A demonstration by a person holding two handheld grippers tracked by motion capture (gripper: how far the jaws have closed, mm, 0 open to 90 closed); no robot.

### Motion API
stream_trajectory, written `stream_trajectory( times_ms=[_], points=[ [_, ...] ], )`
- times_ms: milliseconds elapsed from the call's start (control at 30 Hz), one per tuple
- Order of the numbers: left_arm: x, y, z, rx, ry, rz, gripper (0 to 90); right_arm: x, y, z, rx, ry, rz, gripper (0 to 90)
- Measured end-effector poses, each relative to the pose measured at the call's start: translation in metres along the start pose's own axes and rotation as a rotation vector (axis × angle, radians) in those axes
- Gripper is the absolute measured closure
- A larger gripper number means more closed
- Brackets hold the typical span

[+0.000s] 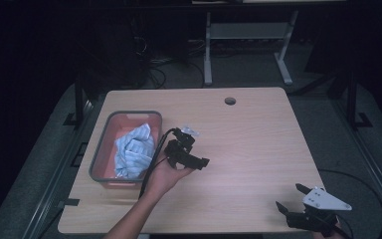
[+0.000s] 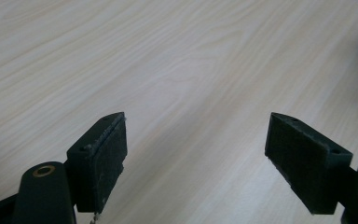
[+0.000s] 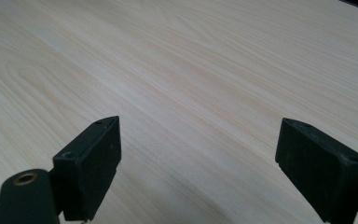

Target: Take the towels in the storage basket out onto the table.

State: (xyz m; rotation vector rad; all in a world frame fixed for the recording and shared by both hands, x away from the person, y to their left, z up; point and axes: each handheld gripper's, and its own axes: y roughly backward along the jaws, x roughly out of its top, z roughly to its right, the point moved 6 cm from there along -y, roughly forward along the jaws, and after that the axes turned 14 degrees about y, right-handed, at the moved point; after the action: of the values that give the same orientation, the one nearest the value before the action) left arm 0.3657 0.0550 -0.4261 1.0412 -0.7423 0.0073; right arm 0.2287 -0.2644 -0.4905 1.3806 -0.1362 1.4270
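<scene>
A grey bin (image 1: 98, 152) with a reddish inside stands at the left of the light wooden table (image 1: 258, 139). In it lies a crumpled blue-and-white striped cloth (image 1: 134, 149). Just right of the bin a hand holds my left gripper (image 1: 199, 148), which points right and is open over bare wood. In the left gripper view my left gripper (image 2: 198, 119) has its jaws wide apart with nothing between them. My right gripper (image 1: 291, 197) sits at the table's front right corner, open. The right gripper view shows my right gripper (image 3: 200, 123) over bare wood, with nothing in it.
A round cable hole (image 1: 230, 101) is near the table's far edge. Behind the table a white desk frame (image 1: 248, 31) stands on the dark floor among loose cables (image 1: 159, 74). A black cable (image 1: 151, 167) trails from the left gripper along the bin.
</scene>
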Motion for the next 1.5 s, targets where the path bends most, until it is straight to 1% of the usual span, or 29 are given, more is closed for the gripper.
stream_trajectory(
  times_ms=[167, 233, 300, 333, 433, 500, 600, 667, 700, 733, 833, 933, 1000, 1133, 1167, 1200, 1267, 1333, 1467, 1500],
  points=[
    [0.006, 0.012, -0.015, 0.029, 0.032, 0.009, 20.1, 0.000, -0.001, 0.000, 0.003, 0.003, 0.000, 13.6],
    [0.009, 0.016, -0.020, 0.047, 0.034, 0.004, 20.1, 0.000, -0.001, 0.000, 0.006, 0.005, -0.002, 13.6],
    [0.011, 0.021, -0.024, 0.039, 0.051, 0.015, 20.3, 0.000, -0.001, 0.000, 0.006, 0.004, 0.000, 13.6],
    [0.012, 0.023, -0.026, 0.043, 0.057, 0.012, 20.7, 0.000, -0.001, 0.000, 0.007, 0.004, 0.000, 13.6],
    [0.016, 0.031, -0.032, 0.054, 0.074, 0.024, 20.7, 0.000, -0.001, 0.000, 0.007, 0.005, 0.002, 13.6],
    [0.020, 0.038, -0.036, 0.062, 0.089, 0.049, 20.4, 0.000, -0.001, 0.000, 0.008, 0.003, 0.001, 13.6],
    [0.024, 0.048, -0.047, 0.093, 0.100, 0.056, 20.2, 0.001, -0.001, -0.001, 0.010, 0.003, -0.001, 13.6],
    [0.026, 0.053, -0.052, 0.097, 0.113, 0.061, 20.2, 0.001, -0.001, -0.001, 0.011, 0.004, -0.001, 13.6],
    [0.027, 0.056, -0.056, 0.107, 0.119, 0.064, 20.2, 0.001, -0.001, -0.001, 0.012, 0.006, 0.000, 13.6],
    [0.027, 0.057, -0.058, 0.105, 0.124, 0.064, 20.2, 0.001, -0.001, -0.001, 0.009, 0.009, 0.004, 13.6],
    [0.026, 0.062, -0.065, 0.115, 0.139, 0.064, 20.3, 0.001, -0.001, -0.001, 0.012, 0.001, 0.001, 13.6],
    [0.025, 0.068, -0.073, 0.125, 0.163, 0.074, 20.3, 0.000, -0.001, 0.000, 0.011, 0.004, 0.003, 13.6],
    [0.024, 0.071, -0.079, 0.137, 0.171, 0.082, 20.3, 0.000, 0.000, -0.001, 0.013, 0.003, 0.003, 13.6],
    [0.019, 0.081, -0.095, 0.148, 0.220, 0.099, 20.4, 0.000, 0.000, -0.001, 0.014, 0.013, 0.003, 13.6],
    [0.018, 0.084, -0.099, 0.139, 0.241, 0.107, 20.6, 0.001, 0.000, -0.001, 0.013, 0.009, 0.003, 13.6],
    [0.016, 0.086, -0.103, 0.142, 0.253, 0.113, 20.9, 0.001, 0.000, -0.001, 0.014, 0.007, 0.003, 13.6],
    [0.011, 0.090, -0.112, 0.170, 0.261, 0.112, 20.9, 0.001, 0.000, -0.001, 0.013, 0.009, 0.005, 13.6],
    [0.007, 0.093, -0.120, 0.178, 0.281, 0.112, 21.0, 0.001, 0.000, -0.001, 0.012, 0.008, 0.006, 13.6],
    [-0.002, 0.098, -0.133, 0.211, 0.312, 0.110, 21.1, 0.001, -0.001, -0.002, 0.016, 0.005, 0.001, 13.6],
    [-0.003, 0.099, -0.136, 0.221, 0.314, 0.112, 21.1, 0.001, -0.001, -0.002, 0.018, 0.007, -0.001, 13.6]
  ],
)
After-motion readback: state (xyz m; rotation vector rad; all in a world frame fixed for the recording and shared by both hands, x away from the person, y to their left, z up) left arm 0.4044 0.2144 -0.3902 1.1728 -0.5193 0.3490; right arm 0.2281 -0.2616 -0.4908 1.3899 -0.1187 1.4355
